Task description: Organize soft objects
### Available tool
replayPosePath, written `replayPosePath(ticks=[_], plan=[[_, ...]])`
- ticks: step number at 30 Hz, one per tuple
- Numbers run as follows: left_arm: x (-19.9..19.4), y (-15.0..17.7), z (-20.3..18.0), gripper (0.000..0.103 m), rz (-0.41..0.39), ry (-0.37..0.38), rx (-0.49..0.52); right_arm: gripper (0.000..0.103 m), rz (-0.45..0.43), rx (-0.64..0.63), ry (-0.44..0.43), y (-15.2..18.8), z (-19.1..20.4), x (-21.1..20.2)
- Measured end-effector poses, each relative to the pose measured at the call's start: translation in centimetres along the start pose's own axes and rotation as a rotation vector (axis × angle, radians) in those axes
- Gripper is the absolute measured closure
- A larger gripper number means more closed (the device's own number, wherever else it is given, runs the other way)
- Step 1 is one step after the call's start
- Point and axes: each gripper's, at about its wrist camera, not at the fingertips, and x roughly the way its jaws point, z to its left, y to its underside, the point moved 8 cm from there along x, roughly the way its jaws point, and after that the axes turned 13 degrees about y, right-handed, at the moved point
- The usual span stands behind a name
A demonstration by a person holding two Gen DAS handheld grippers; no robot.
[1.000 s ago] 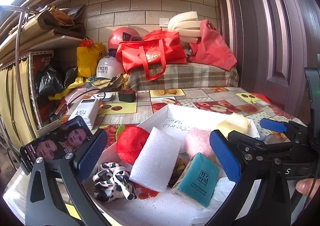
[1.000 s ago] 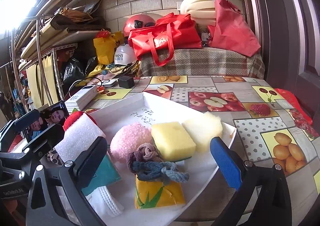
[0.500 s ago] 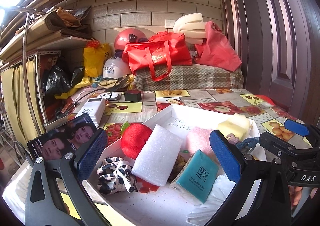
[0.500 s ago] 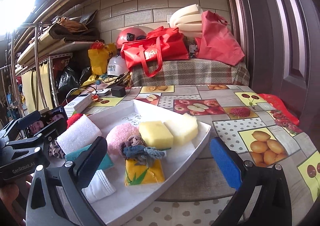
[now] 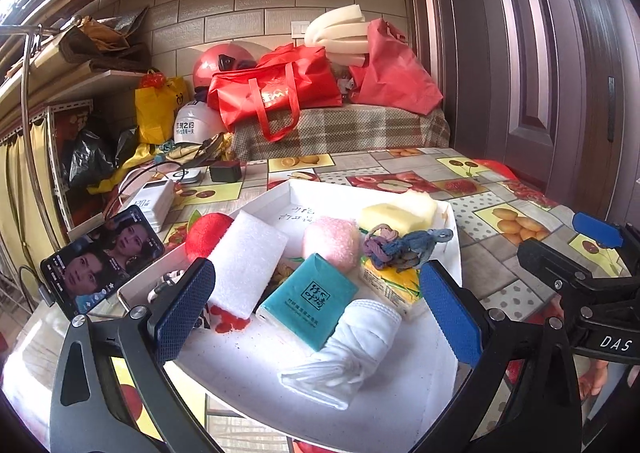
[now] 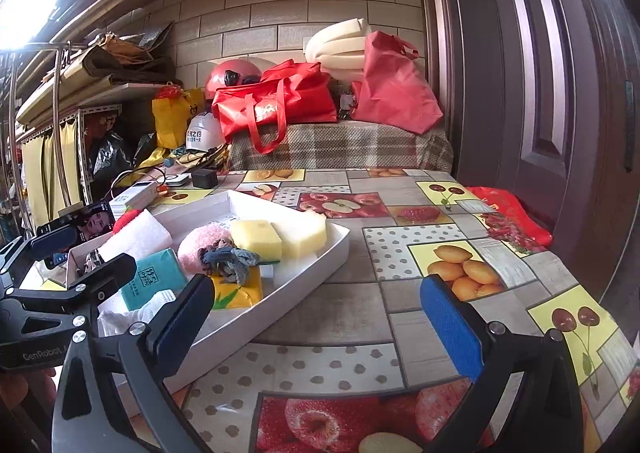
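Fruit-print tablecloth (image 6: 400, 293) under white tray (image 6: 320, 253), brick wall (image 6: 248, 13) behind.

Counter (image 6: 360, 293) w/ fruit-picture cloth. On it: white tray (image 6: 320, 265) of soft stuff, phone (image 5: 102, 257), white power bank (image 5: 154, 201), small black box (image 5: 226, 171).

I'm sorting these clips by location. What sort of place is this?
Probably a cluttered storage corner or entryway of a home: a fruit-print table beside a dark door, helmets and red bags piled on a covered bench, and loaded shelves along a brick wall.
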Motion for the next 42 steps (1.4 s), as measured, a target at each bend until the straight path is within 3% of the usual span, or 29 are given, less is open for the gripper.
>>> replayPosePath(ticks=[8,13,16,19,21,24,30,33,37,42], plan=[[-0.5,0.5,-0.5,0.0,0.003,-0.003,-0.008,0.0,0.003,0.075,0.074,0.5,-3.6,-1.8],[-1.3,0.8,-1.3,0.0,0.004,-0.003,-0.004,0.0,-0.097,0.152,0.127,-0.2,-6.6,-5.1],[-2.0,1.0,-2.6,0.0,0.008,0.012,0.023,0.0,-0.122,0.145,0.247,-0.1,-8.3,-6.3],[-2.3,1.4,-4.1,0.0,0.038,0.011,0.047,0.0,-0.039,0.163,0.337,1.1,-10.5,-6.0],[-2.3,1.8,-4.8,0.0,0.072,-0.011,0.048,0.0,-0.028,0.211,0.301,1.3,-11.6,-6.1],[-2.8,2.1,-5.2,0.0,0.089,-0.026,0.027,0.0,-0.096,0.259,0.266,1.2,-12.6,-7.6],[-5.2,1.2,-6.2,0.0,-0.024,-0.009,0.048,0.0,-0.175,0.253,0.189,1.0,-12.0,-9.7],[-5.4,0.9,-7.4,0.0,-0.041,0.013,0.097,0.0,-0.192,0.239,0.154,0.9,-11.3,-10.2],[-5.5,0.6,-8.7,0.0,-0.051,-0.097,0.206,0.0,-0.212,0.209,0.17,0.7,-10.7,-10.4],[-5.5,0.7,-9.1,0.0,-0.045,-0.105,0.229,0.0,-0.188,0.171,0.228,0.8,-10.2,-9.8]])
